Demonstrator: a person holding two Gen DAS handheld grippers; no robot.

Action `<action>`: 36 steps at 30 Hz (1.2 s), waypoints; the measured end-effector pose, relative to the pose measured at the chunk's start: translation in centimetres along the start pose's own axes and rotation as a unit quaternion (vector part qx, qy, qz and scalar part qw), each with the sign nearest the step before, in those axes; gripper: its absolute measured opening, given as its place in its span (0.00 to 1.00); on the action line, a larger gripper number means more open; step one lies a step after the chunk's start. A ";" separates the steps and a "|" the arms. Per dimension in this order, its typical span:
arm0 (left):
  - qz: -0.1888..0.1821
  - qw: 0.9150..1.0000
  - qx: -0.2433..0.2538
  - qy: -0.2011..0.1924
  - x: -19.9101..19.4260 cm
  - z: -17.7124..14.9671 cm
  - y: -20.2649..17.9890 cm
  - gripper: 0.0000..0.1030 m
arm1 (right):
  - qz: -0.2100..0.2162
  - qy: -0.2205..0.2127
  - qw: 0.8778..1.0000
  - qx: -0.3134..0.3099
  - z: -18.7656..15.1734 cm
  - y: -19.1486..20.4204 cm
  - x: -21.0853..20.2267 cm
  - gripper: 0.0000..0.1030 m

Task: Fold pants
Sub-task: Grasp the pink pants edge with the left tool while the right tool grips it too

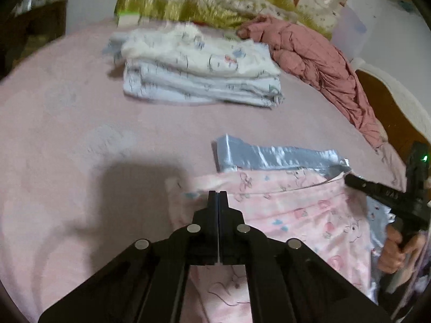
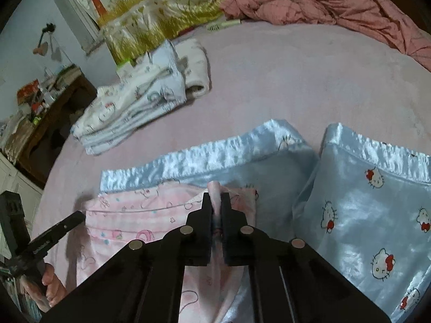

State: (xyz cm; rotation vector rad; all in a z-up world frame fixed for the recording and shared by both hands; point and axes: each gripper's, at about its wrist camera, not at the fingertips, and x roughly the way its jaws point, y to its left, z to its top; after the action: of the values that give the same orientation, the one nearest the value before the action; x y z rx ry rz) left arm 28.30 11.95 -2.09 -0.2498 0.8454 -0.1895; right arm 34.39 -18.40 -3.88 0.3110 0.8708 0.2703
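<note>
The pink printed pants (image 1: 296,210) lie on the pink bed, partly over shiny blue satin pants (image 1: 269,158). My left gripper (image 1: 218,193) is shut, its tips at the pink pants' left edge; whether it pinches cloth I cannot tell. In the right wrist view the pink pants (image 2: 140,215) lie over the blue satin pants (image 2: 215,158). My right gripper (image 2: 216,196) is shut on a raised fold of the pink pants. The left gripper (image 2: 80,215) shows at their left edge, the right gripper (image 1: 347,179) at their right edge.
A stack of folded white and blue clothes (image 1: 199,67) lies further back on the bed (image 1: 67,134). A crumpled pink quilt (image 1: 317,59) lies at the back right. A blue Hello Kitty pillow (image 2: 371,215) lies to the right. A cluttered wooden table (image 2: 40,107) stands left of the bed.
</note>
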 end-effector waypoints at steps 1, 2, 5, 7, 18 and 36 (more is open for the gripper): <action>0.002 1.000 0.004 -0.011 -0.5 0.1 -0.1 0.00 | 0.000 -0.009 1.000 0.000 0.0 0.0 -0.2 0.05; 0.003 1.000 0.006 -0.023 -1.0 0.1 -0.1 0.00 | 0.000 -0.019 1.000 -0.001 0.1 -0.1 -0.5 0.05; 0.005 0.999 0.006 -0.052 -2.4 0.4 -0.1 0.00 | 0.008 -0.036 0.999 0.000 0.2 -0.3 -0.9 0.05; 0.005 0.999 0.005 -0.043 -2.3 0.6 0.2 0.00 | 0.010 -0.040 0.999 -0.002 0.3 -0.2 -1.0 0.05; 0.015 0.999 -0.005 0.032 0.7 -0.1 1.0 0.32 | 0.001 -0.029 1.000 -0.009 0.2 -0.2 -0.4 0.05; -0.082 0.994 -0.062 0.043 1.1 0.2 3.5 0.07 | -0.001 -0.026 0.999 -0.019 0.0 0.0 -0.2 0.05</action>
State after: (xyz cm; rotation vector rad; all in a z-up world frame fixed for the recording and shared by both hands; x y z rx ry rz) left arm 29.44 15.03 -3.78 -0.4296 0.9241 -0.3034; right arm 34.25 -18.44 -3.76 0.2800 0.8134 0.2763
